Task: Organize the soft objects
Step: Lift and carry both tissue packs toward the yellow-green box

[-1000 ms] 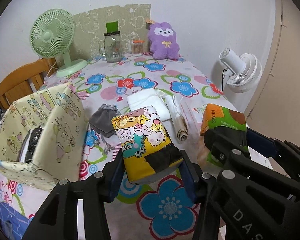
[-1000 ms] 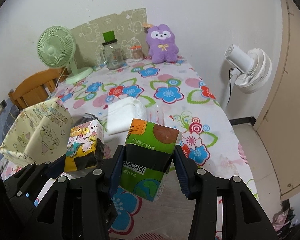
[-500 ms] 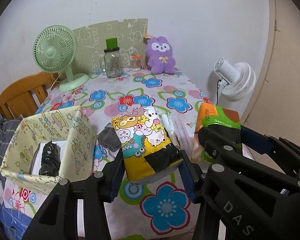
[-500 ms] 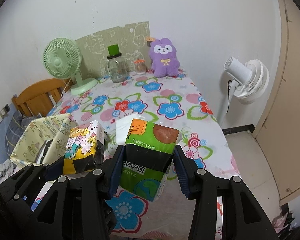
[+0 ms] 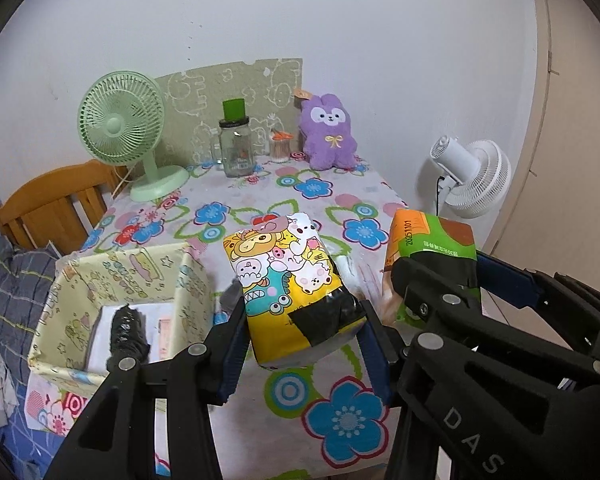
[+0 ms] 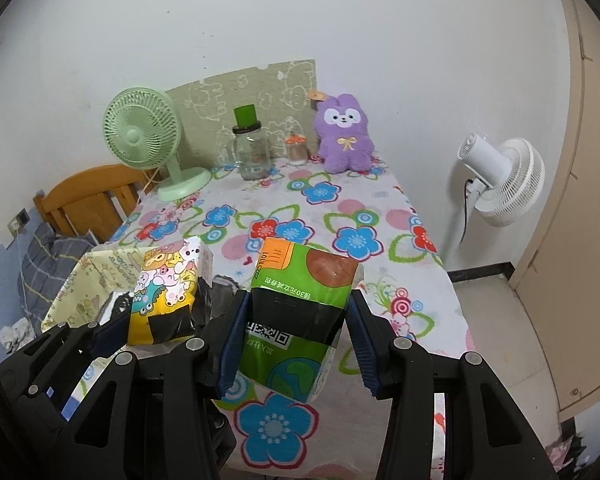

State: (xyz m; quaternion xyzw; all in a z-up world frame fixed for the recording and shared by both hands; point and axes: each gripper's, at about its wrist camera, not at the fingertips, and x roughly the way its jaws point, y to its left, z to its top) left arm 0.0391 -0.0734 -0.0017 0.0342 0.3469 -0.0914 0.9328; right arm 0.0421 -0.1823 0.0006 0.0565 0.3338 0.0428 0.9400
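Observation:
My left gripper (image 5: 302, 344) is shut on a yellow cartoon-print tissue pack (image 5: 290, 284), held in the air above the near end of the table. My right gripper (image 6: 296, 344) is shut on a green tissue pack (image 6: 300, 312) beside it; this green pack (image 5: 432, 252) also shows at the right of the left wrist view, and the yellow pack (image 6: 168, 284) at the left of the right wrist view. A cream patterned box (image 5: 76, 292) stands open at the near left with a black bundle (image 5: 126, 334) inside. A purple plush bunny (image 5: 328, 132) sits at the far end.
The flower-print table (image 5: 316, 188) carries a green desk fan (image 5: 124, 132), a glass jar with green lid (image 5: 236, 144) and a small jar (image 5: 280, 148) at the back. A white floor fan (image 5: 472, 176) stands right of the table, a wooden chair (image 5: 56, 200) at the left.
Both grippers have risen with their packs, so the table and box look farther below. The white folded cloth and grey item under the packs are now mostly hidden.

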